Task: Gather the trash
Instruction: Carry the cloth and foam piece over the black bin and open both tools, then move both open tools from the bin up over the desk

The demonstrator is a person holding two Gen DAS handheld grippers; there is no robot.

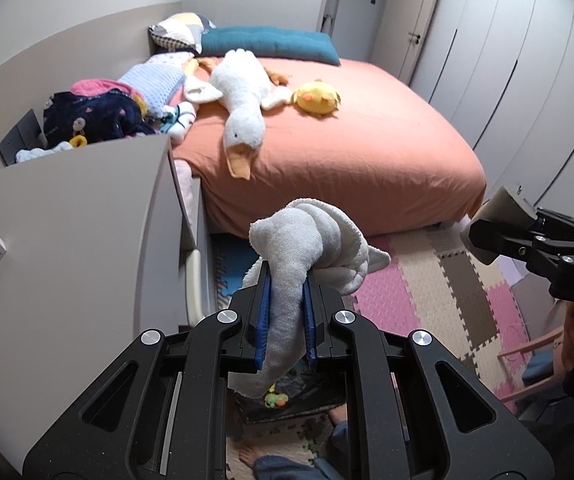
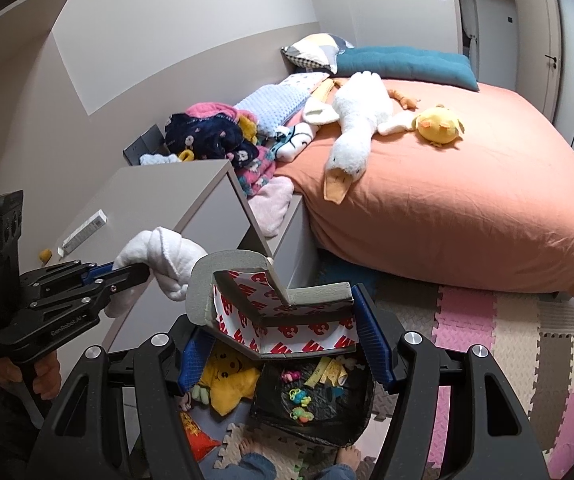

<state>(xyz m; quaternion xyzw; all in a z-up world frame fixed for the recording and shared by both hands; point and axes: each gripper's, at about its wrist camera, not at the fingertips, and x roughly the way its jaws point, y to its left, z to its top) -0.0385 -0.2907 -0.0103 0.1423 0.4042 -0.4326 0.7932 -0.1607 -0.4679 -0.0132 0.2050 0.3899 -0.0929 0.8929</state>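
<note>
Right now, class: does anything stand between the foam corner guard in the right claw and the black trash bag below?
Nothing visible: the foam corner guard hangs directly above the open black trash bag.

The bin bag (image 1: 287,400) in the left wrist view is mostly hidden behind the left gripper (image 1: 286,276) and the towel (image 1: 307,240), and the small bright bits inside it are too small to name. The right gripper (image 1: 487,240) is cut off there by the picture's right edge, so its jaws cannot be read in that view. In the right wrist view the foam piece (image 2: 279,308) covers part of the bag, and the box (image 2: 83,232) on the cabinet (image 2: 159,200) carries print too small to read.
</note>
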